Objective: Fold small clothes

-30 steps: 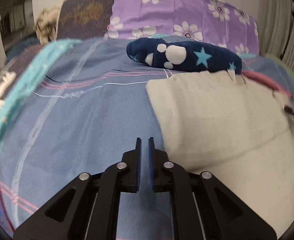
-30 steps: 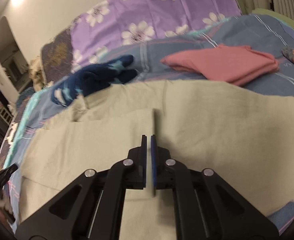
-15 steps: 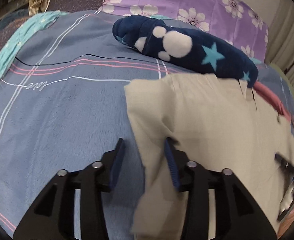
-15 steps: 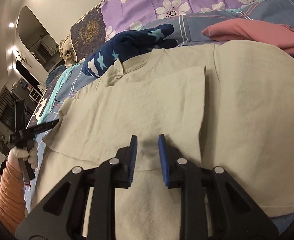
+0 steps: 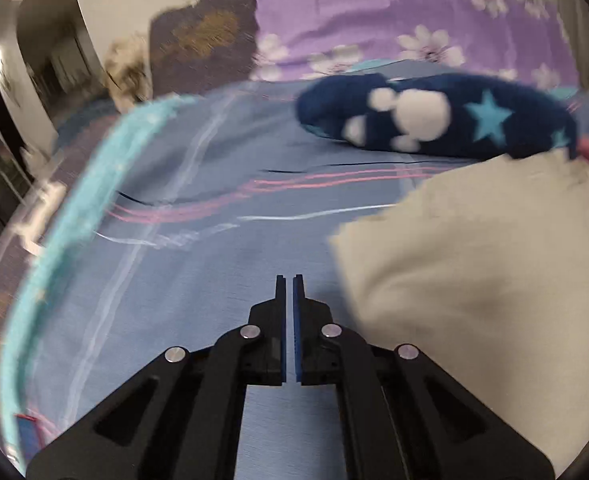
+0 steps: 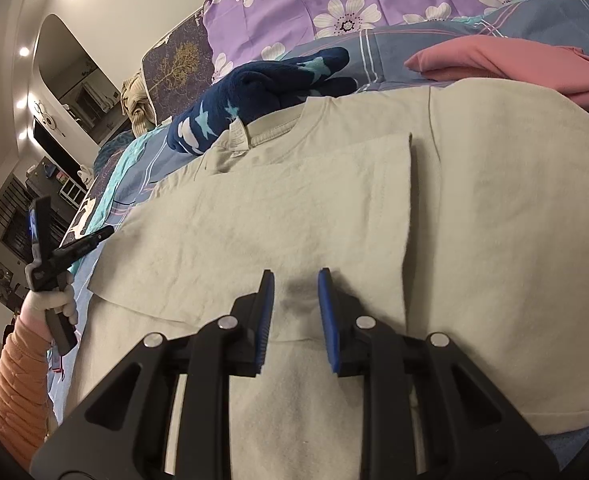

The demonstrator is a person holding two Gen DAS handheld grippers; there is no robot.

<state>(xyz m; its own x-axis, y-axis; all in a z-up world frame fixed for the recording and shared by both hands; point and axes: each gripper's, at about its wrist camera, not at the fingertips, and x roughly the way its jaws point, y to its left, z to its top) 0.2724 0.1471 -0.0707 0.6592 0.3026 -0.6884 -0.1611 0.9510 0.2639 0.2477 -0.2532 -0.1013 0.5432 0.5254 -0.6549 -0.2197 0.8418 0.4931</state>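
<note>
A beige T-shirt [image 6: 334,208] lies flat on the blue bedspread, its left side folded over the middle; its collar points to the far side. My right gripper [image 6: 294,280] is open just above the shirt's folded panel, holding nothing. In the left wrist view the shirt's left part [image 5: 474,264] lies at the right. My left gripper [image 5: 289,280] is shut and empty over the bare bedspread [image 5: 214,280], left of the shirt. It also shows in the right wrist view [image 6: 50,248], held up off the bed's left edge.
A navy fleece garment with stars [image 5: 434,120] [image 6: 262,92] lies beyond the shirt's collar. A folded pink garment [image 6: 514,68] lies at the far right. Purple flowered pillows [image 6: 354,4] stand at the head. A teal blanket edge [image 5: 86,208] runs along the left.
My left gripper let go of the shirt's left edge, shut, and moved left off the shirt. My right gripper opened wider above the folded panel.
</note>
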